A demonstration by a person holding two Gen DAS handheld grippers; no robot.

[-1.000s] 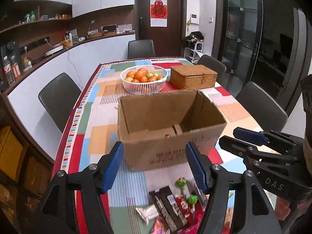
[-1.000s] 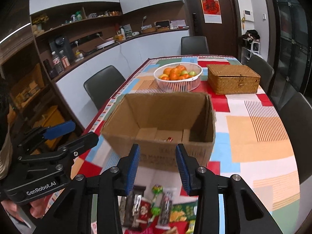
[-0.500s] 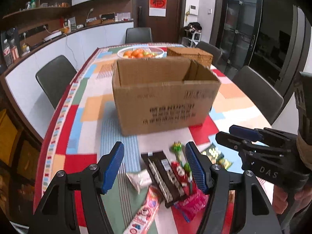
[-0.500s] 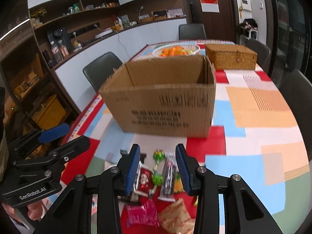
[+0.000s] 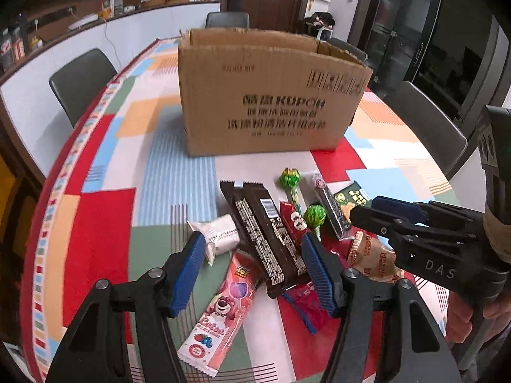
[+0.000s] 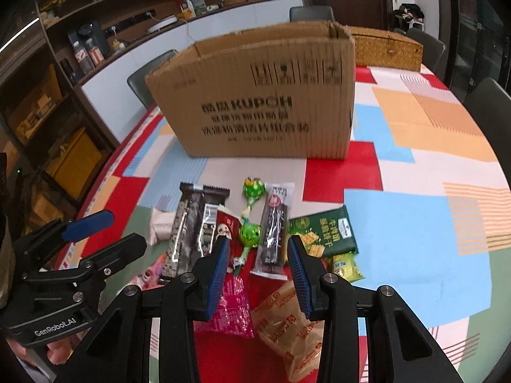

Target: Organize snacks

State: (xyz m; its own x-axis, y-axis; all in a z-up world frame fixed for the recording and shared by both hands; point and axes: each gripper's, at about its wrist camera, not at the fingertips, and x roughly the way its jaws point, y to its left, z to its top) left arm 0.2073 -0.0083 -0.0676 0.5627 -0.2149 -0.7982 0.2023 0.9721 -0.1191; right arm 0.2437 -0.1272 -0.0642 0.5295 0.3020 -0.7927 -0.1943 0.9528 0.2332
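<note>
A pile of snacks lies on the patchwork tablecloth in front of an open cardboard box. My left gripper hovers just above two dark chocolate bars. Its jaws are closing, with the bars between them but untouched. A pink bear packet and a white packet lie beside the bars. My right gripper is open over a green lollipop and a dark stick bar, gripping nothing. A tan cracker packet lies under it.
A green cracker bag lies right of the pile. A woven basket stands behind the box. Dark chairs ring the table, whose curved edge runs down the left. Each gripper shows at the edge of the other's view.
Both grippers have dropped from above the box toward the snack pile, so the box is now seen from its side. The left jaws have narrowed a little.
</note>
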